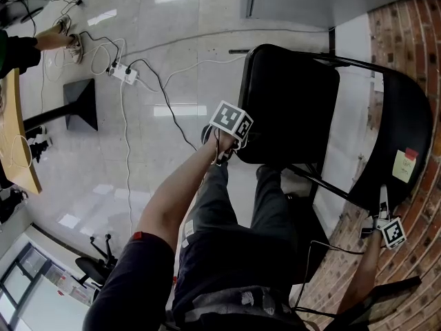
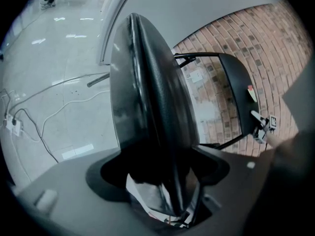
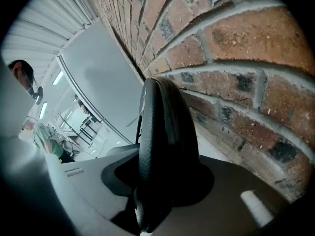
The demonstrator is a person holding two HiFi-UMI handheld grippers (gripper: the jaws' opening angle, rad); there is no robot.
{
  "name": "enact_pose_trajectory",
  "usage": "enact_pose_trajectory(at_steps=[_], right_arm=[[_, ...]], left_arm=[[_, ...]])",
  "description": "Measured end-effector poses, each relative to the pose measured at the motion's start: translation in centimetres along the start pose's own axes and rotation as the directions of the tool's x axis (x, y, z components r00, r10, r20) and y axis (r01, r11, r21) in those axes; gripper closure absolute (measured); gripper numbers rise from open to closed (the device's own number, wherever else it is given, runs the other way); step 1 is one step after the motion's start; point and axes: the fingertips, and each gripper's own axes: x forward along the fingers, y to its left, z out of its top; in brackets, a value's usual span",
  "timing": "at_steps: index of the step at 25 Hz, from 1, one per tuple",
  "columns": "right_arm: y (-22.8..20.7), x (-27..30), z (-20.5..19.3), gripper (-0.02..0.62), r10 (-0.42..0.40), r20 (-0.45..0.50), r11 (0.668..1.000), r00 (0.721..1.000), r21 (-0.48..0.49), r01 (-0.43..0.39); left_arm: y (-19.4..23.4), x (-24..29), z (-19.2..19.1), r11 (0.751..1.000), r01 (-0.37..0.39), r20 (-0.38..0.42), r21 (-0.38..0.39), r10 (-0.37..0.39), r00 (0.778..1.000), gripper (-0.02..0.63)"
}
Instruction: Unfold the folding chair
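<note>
A glossy pale floor (image 1: 138, 157) meets a brick wall (image 1: 406, 33). Beside that wall stands a black folding chair (image 1: 303, 81), its seat and backrest apart. The left gripper (image 1: 224, 152), jaws set wide, clamps the padded seat (image 1: 289, 126) at its edge farthest from the wall. The right gripper (image 1: 382, 209), jaws narrower, pinches the backrest (image 1: 406, 129) rim nearest the wall.

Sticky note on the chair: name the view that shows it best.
Head view: the sticky note faces the camera, stuck on the chair back near the right claw. The left gripper view shows the note far off, small and slanted. The right gripper view misses it, showing only the back's edge.
</note>
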Motion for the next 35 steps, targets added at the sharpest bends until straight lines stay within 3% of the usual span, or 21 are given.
enact_pose_trajectory(at_steps=[11, 35], right_arm=[[-0.8, 0.2, -0.9, 0.443, -0.084, -0.021, 0.996, 0.996, -0.023, 0.084], [2.6, 0.5, -1.9, 0.453, -0.061, 0.002, 0.997, 0.998, -0.054, 0.061]], left_arm=[[2.2, -0.3, -0.4, 1.000, -0.009, 0.034, -0.027, 0.010, 0.999, 0.227], [4.8, -0.5, -1.1, 0.999, 0.008, 0.051, -0.039, -0.006, 0.999, 0.229]])
